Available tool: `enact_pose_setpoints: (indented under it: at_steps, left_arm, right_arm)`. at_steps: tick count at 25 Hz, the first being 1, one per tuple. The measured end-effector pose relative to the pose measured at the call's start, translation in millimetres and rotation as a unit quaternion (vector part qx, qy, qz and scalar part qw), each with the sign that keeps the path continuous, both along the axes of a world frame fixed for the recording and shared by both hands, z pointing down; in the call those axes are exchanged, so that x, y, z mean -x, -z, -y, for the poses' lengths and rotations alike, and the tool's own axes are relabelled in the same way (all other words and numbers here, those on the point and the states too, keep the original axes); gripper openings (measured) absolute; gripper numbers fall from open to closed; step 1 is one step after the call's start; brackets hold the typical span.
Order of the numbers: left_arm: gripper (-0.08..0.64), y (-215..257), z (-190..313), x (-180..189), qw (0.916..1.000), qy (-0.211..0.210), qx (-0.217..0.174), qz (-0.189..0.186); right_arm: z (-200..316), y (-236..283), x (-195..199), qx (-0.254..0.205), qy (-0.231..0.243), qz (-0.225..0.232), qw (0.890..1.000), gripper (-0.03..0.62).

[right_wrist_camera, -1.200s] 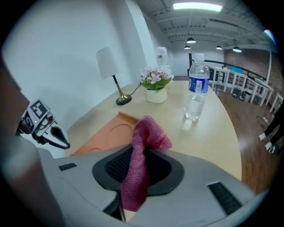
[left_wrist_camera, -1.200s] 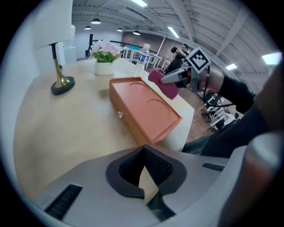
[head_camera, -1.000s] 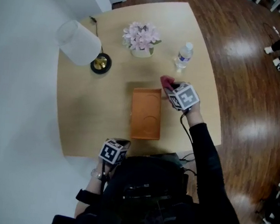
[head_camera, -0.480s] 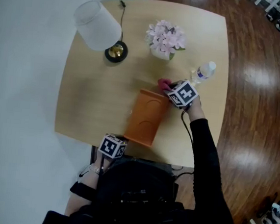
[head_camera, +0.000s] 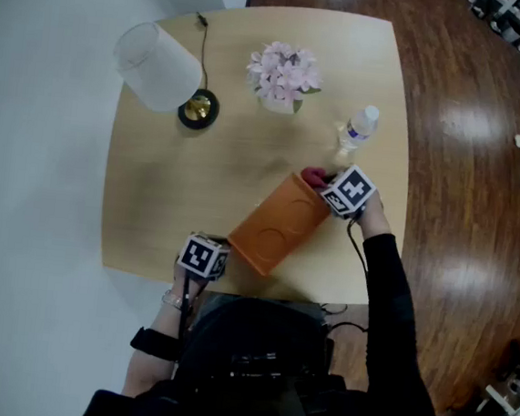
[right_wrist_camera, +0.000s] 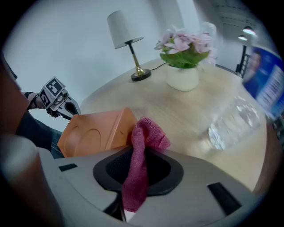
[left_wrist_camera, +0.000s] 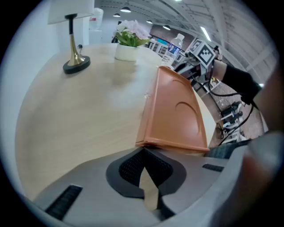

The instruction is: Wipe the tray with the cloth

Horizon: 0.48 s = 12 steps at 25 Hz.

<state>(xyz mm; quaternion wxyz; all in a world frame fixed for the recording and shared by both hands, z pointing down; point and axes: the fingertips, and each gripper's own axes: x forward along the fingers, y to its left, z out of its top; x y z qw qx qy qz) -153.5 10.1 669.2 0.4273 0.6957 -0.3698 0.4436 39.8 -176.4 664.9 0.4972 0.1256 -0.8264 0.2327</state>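
The fingers [right_wrist_camera: 165, 170] of the right gripper [right_wrist_camera: 135, 153] have just been closing and are clenched on the pink cloth [right_wrist_camera: 148, 133], which is bunched just beyond them beside a corner of the orange tray [right_wrist_camera: 95, 133]. Only the left gripper view shows the fingers [left_wrist_camera: 126, 170] of the left gripper [left_wrist_camera: 144, 153] pressed together, empty, with the tray's edge just past their tips on the bench [left_wrist_camera: 80, 111].

Nothing legible — only blurred white print on the blue bottle label [right_wrist_camera: 266, 84]

Rim of orange tray [left_wrist_camera: 175, 115] between fingers [left_wrist_camera: 129, 168]
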Motion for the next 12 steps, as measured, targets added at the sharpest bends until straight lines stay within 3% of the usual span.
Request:
enact_pose_setpoints:
  at_steps: [2, 5, 9, 12]
  left_arm:
    - [0.0, 0.6, 20.8, 6.6, 0.9998, -0.016, -0.01, 0.011]
    - [0.0, 1.1, 52.9, 4.8, 0.999, -0.037, -0.023, 0.014]
    - [0.0, 0.7, 83.5, -10.7, 0.996, -0.077, -0.04, 0.021]
    - [0.0, 3.2, 109.8, -15.2, 0.9951, -0.074, -0.059, 0.025]
  right_arm:
    - [-11.8, -1.4, -24.7, 0.002, -0.074, 0.005, 0.997, 0.078]
    - [-37.5, -3.7, -58.6, 0.004, -0.191, 0.019, 0.981, 0.077]
    - [-76.2, -9.8, -92.2, 0.005, -0.323, 0.032, 0.946, 0.075]
    - [-96.7, -11.6, -99.4, 0.008, -0.4, 0.05, 0.915, 0.071]
